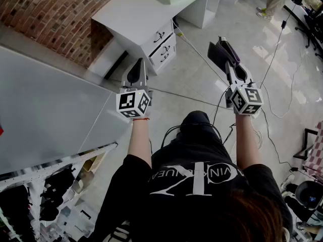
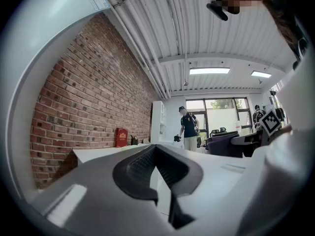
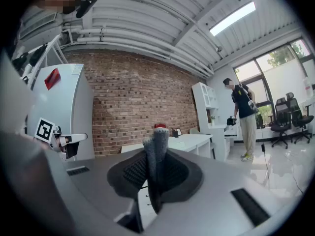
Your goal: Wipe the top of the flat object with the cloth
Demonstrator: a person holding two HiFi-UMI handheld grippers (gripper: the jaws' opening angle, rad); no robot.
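1. Left claw (image 1: 137,69) (image 2: 156,152): held level over the floor, clenched pad to pad with nothing in it. Marker cube (image 1: 133,104) at its near end, against the hand.
2. Right claw (image 1: 225,54) (image 3: 155,167): held level, beside the left and well apart from it, grasping the cloth.
3. Cloth (image 1: 219,56) (image 3: 157,149): grey and ribbed. It is pinched upright between the right pads, a folded edge standing above them and past the tips. It is clear of the slab.
4. Slab (image 1: 45,105) (image 3: 66,109): large, flat, pale grey, to the left of the left claw, which is just off its edge. Neither claw touches it. A red tag (image 3: 51,78) sits on it.
5. Floor (image 1: 202,79): glossy and pale, with cables (image 1: 275,49) trailing across it under both claws.
6. White worktop (image 1: 146,11) (image 2: 98,152): beyond the claws, with drawers (image 1: 162,44) at its near end. A red book (image 2: 121,137) stands on it against the wall.
7. Brick wall (image 1: 50,11) (image 2: 93,97) (image 3: 133,107): behind the slab and the worktop.
8. Person (image 2: 188,127) (image 3: 243,118): standing far off by the windows, something dark in hand.
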